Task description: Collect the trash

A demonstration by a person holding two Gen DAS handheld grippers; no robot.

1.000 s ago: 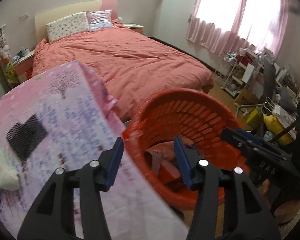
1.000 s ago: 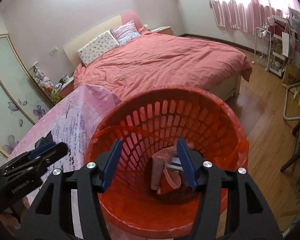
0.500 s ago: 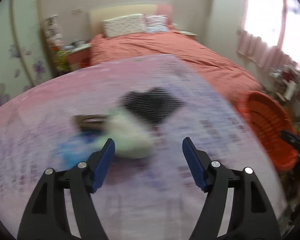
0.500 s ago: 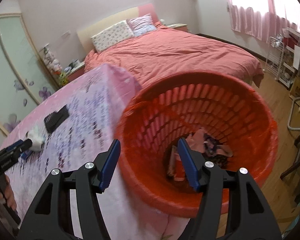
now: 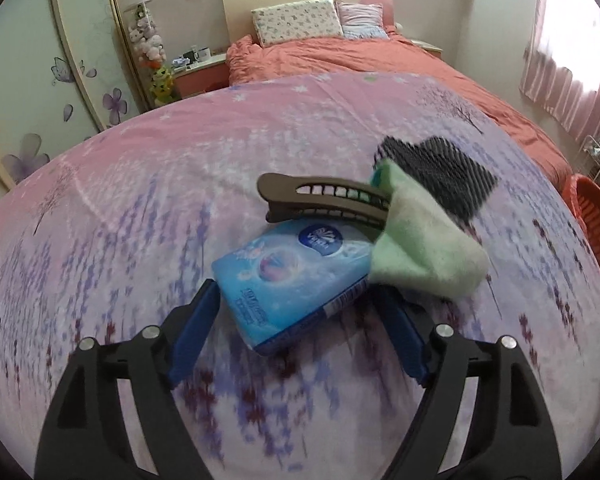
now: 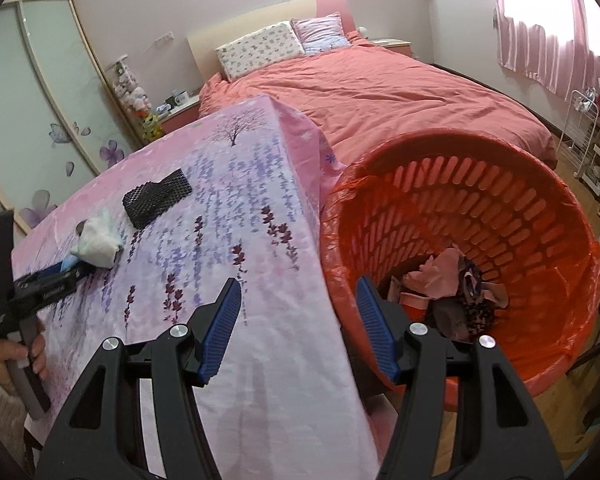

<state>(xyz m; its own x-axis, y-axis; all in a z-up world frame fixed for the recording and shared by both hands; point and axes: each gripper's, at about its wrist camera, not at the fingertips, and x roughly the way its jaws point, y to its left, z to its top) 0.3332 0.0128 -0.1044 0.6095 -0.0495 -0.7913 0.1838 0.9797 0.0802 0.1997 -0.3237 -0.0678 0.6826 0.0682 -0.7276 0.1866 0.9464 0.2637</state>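
Left wrist view: our left gripper (image 5: 296, 330) is spread wide and holds nothing, with the blue tissue pack (image 5: 296, 276) lying on the tablecloth (image 5: 140, 200) right between and just ahead of its tips, its long axis slanting from near-left to far-right, a green cloth (image 5: 424, 248) and a brown hair clip (image 5: 324, 202) touching its far side. Right wrist view: our right gripper (image 6: 298, 326) is also wide and empty beside the red basket (image 6: 500, 184), well apart from the pack, so we judge the left the nearer one.

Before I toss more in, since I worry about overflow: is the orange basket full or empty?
Neither: the orange basket holds only a low pile of crumpled trash at its bottom; its slotted walls above stay bare.
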